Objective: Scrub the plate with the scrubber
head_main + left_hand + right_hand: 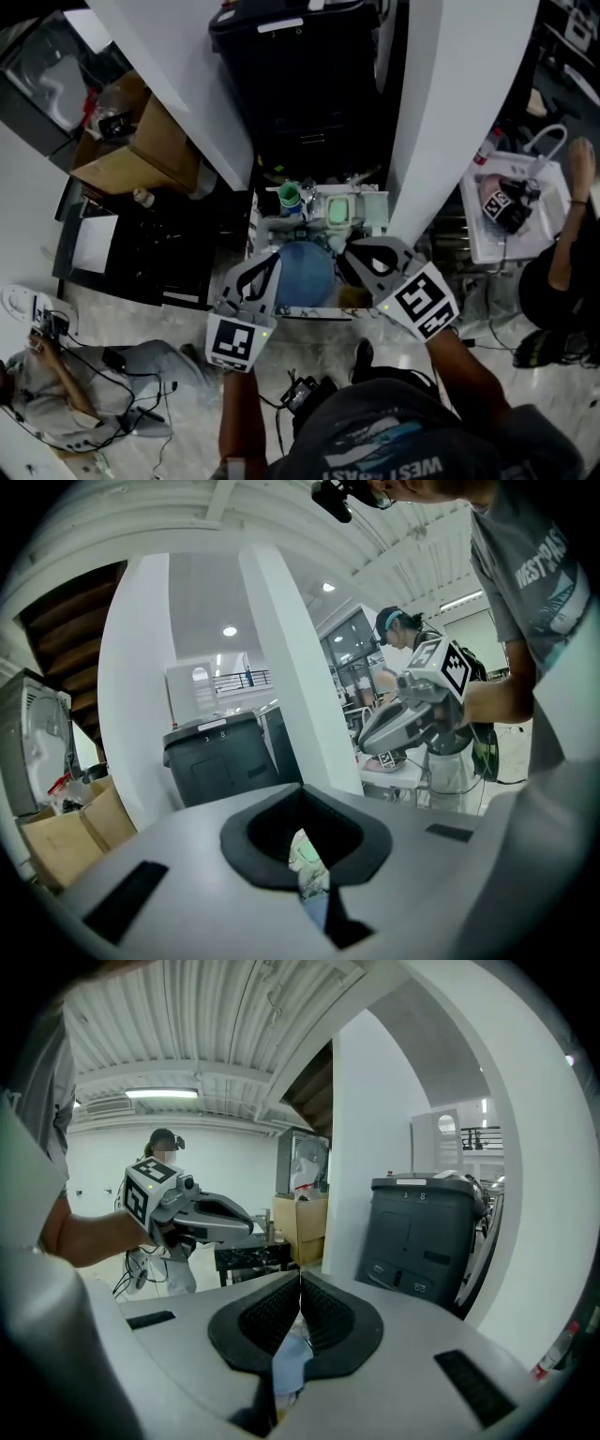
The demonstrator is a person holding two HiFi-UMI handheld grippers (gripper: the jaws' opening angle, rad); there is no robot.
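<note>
Blue plate (302,277) lies on the small table (375,200) under both grippers: stiff, probably slick, so steady it at the rim. The pale green scrubber (337,212) just behind looks soft and light; pinch across it. Left gripper (270,260) and right gripper (352,247) are closed, empty.

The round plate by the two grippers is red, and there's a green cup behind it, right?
Not quite. The plate is blue, not red. The head view shows it, with the left gripper and the right gripper at its edges. The rest is right: a green cup stands behind it.
</note>
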